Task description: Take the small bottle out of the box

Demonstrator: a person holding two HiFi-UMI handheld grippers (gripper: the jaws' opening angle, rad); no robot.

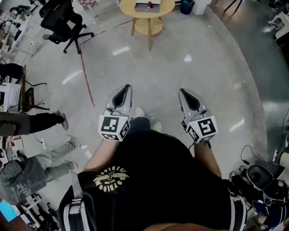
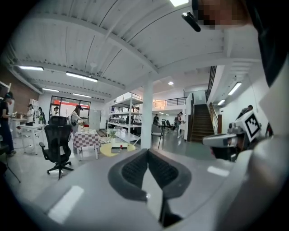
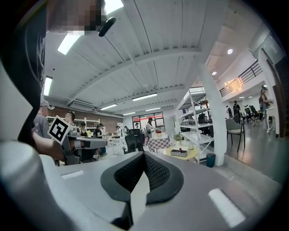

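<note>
Wide workshop hall with a glossy grey floor [image 1: 189, 58]; the bottle [image 1: 150, 4] sits in the box [image 1: 156, 7] on a table ahead.

The left gripper [image 1: 127, 88] and right gripper [image 1: 182, 91] point forward side by side over the floor, each with jaws pressed together and nothing between them. The round wooden table [image 1: 169, 6] is well apart from both. A black chair [image 1: 61, 20] stands to the left, a red line [image 1: 86, 76] runs along the floor, and people [image 1: 31, 122] stand at the left edge.

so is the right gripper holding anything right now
No, the right gripper has its fingers pressed together in its own view, with nothing between them.
</note>
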